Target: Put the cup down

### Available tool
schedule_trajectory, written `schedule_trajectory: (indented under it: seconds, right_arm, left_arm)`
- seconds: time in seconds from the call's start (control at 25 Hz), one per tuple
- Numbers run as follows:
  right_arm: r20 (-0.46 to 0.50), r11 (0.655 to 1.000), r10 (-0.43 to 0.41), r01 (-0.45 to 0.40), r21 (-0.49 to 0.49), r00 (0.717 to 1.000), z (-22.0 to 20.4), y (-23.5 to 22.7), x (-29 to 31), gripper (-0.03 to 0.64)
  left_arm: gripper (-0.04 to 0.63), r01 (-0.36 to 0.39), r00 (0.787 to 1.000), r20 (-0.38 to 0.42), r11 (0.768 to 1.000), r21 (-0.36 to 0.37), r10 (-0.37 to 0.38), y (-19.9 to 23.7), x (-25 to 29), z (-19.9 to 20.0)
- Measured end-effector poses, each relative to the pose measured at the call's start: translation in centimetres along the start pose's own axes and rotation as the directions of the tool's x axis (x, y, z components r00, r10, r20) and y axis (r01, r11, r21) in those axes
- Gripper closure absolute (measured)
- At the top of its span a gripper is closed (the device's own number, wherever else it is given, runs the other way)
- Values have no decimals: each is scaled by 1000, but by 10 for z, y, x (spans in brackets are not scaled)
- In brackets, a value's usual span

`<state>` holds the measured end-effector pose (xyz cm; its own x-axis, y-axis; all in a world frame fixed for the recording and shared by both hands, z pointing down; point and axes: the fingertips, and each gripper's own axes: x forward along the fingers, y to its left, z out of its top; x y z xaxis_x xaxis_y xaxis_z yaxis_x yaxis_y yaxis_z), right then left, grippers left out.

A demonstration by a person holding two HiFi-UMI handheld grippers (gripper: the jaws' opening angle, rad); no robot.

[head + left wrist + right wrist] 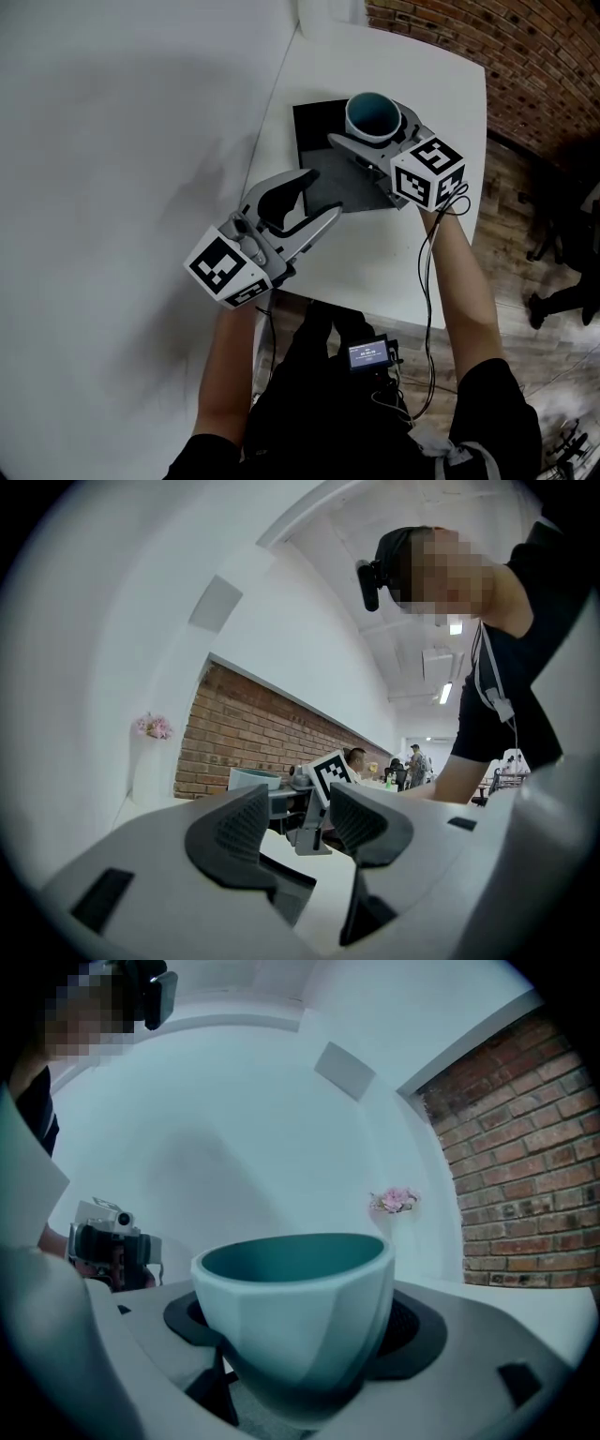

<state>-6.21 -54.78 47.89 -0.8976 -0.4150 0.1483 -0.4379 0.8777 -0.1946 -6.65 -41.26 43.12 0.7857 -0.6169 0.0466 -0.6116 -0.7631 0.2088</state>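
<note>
A pale teal cup with a darker teal inside sits upright between the jaws of my right gripper, which is shut on it over the far part of a dark mat. In the right gripper view the cup fills the gap between the black pads; I cannot tell whether its base touches the mat. My left gripper hovers at the mat's near-left corner, open and holding nothing. From the left gripper, the cup shows beyond the jaws.
The mat lies on a white table that runs along a white wall at the left. Its right and near edges drop to a wooden floor. A small pink flower stands at the far end before a brick wall.
</note>
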Motion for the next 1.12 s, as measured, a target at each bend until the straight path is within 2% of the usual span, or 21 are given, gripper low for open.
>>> schedule_trajectory:
  seconds: [0.56, 1.12]
  right_arm:
    - [-40, 995, -85, 83, -50, 996, -37, -59, 47, 198]
    - [-48, 977, -201, 196, -84, 978, -47, -75, 59, 198]
  left_arm:
    - [385, -3, 1000, 12, 1000, -18, 3, 20, 8, -15]
    - [385, -10, 1000, 24, 999, -34, 11, 28, 4, -21]
